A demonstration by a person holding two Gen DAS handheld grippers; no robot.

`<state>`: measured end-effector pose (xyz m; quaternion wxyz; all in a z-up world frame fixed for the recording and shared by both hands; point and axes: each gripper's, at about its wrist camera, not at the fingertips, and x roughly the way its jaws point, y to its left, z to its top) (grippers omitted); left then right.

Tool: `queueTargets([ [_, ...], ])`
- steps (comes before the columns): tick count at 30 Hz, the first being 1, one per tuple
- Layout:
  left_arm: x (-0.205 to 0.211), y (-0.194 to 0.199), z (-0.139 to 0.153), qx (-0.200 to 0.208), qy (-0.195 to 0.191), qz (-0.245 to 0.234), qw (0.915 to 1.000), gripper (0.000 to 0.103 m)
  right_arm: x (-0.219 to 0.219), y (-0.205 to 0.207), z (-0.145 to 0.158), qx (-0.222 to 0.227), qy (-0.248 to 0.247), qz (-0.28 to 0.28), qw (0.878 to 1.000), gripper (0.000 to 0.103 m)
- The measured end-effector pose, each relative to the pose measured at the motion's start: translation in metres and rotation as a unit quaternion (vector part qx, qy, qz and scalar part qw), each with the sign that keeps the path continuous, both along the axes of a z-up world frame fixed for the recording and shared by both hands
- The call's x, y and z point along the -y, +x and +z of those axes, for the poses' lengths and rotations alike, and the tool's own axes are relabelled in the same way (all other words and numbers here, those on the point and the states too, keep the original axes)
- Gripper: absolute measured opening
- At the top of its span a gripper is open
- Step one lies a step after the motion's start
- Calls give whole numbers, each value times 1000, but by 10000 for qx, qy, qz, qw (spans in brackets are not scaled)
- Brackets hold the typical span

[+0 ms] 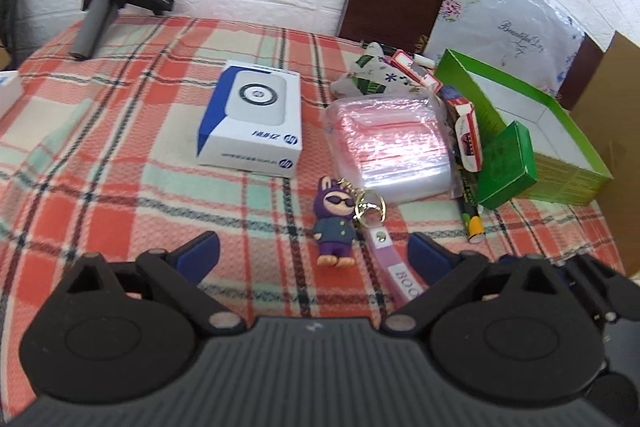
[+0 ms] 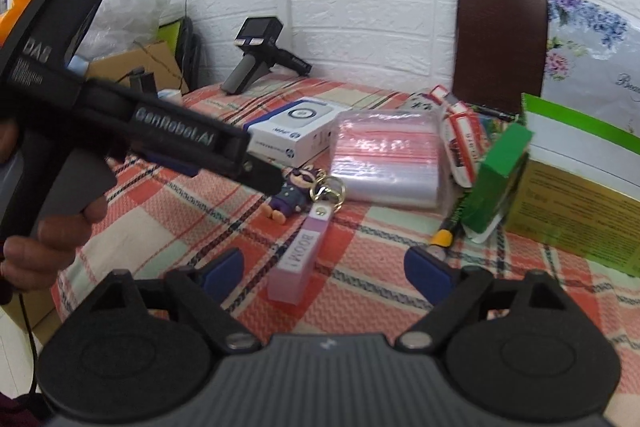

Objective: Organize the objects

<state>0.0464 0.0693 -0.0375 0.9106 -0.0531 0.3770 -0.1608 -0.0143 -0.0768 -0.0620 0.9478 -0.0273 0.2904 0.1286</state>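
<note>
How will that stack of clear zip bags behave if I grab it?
The zip bags look glossy, so they are probably slippery between the fingers. The stack seems soft and loose, likely to sag or fan apart if lifted by one edge. Being thin plastic, it is probably light and would slide easily across the blanket.

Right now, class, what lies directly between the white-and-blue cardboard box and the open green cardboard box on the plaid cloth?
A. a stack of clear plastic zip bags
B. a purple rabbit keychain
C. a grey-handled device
A: the stack of clear plastic zip bags sits between the white-and-blue cardboard box and the open green cardboard box.
</note>
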Motion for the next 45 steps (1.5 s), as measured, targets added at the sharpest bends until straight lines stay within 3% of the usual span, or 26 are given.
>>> queueTargets([
  [2,1,10,-2,-91,-112,-198,9997,93,-5,8,-4,-78,-50,97,9999,83],
  [6,11,32,-14,-251,-146,-586,9979,84,-14,30,-15,-316,-154,253,9991,61],
  [8,16,38,-21,-302,-79,-627,9975,75,-15,37,-19,-301,-157,251,9991,57],
  [9,17,37,-20,-178,-36,-646,9977,72,-16,38,-19,-270,-159,259,9992,46],
  [10,19,36,-21,-167,-18,-728,9972,57,-15,39,-18,-259,-155,298,9991,35],
  [11,21,36,-21,-175,-22,-800,9966,49,-14,39,-18,-260,-126,336,9990,30],
  [13,21,32,-21,-155,-13,-787,9968,46,-11,37,-19,-283,-70,372,9989,25],
  [19,20,12,-21,-413,-298,-852,9951,40,5,21,-16,-427,31,595,9973,19],
  [24,65,-3,-21,-425,-134,-1278,9908,40,33,-4,-12,-593,94,428,9973,18],
  [31,163,-4,-21,-402,29,-2186,9750,40,103,-45,-14,-499,167,-611,9967,18],
  [36,234,-5,-24,-340,136,-2805,9592,43,153,-70,-16,-268,393,-1445,9884,12],
  [39,265,-15,-23,-83,391,-3109,9496,42,171,-72,-19,-260,588,-1764,9822,12],
  [41,275,-19,-19,35,478,-3182,9468,40,180,-73,-20,-237,744,-1856,9795,12],
  [45,277,-9,10,41,90,-3129,9497,34,191,-75,-7,283,818,-1946,9771,9],
])
